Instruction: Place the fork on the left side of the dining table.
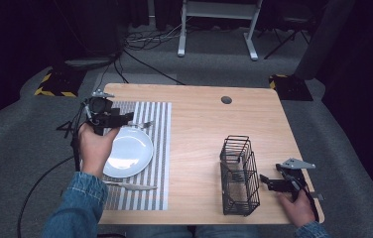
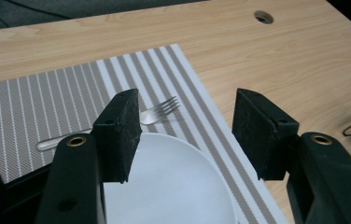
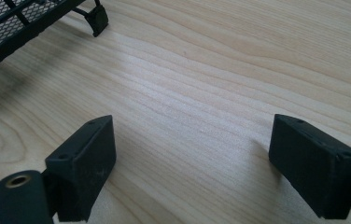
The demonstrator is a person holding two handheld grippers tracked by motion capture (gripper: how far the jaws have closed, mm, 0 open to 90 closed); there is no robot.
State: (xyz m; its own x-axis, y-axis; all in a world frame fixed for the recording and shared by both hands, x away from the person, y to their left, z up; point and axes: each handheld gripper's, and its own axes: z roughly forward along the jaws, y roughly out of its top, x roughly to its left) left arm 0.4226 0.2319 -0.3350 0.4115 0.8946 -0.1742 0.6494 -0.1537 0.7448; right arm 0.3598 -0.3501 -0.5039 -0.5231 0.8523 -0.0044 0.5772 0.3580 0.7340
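A white plate [image 1: 130, 151] rests on a grey striped placemat [image 1: 157, 148] at the table's left. A fork [image 1: 142, 124] lies on the mat beyond the plate, and a knife [image 1: 130, 186] lies on the mat nearer the person. My left gripper [image 1: 125, 118] hovers open over the plate's far rim; in the left gripper view the fork [image 2: 157, 112] lies just past its empty jaws, above the plate [image 2: 173, 186]. My right gripper [image 1: 266, 181] stands open low over bare wood, just right of a black wire basket [image 1: 239, 173].
The basket's foot and lower frame [image 3: 96, 18] appear at the top left of the right gripper view. A round cable hole [image 1: 226, 99] sits near the table's far edge. Bare wood spans the middle of the table [image 1: 194, 144].
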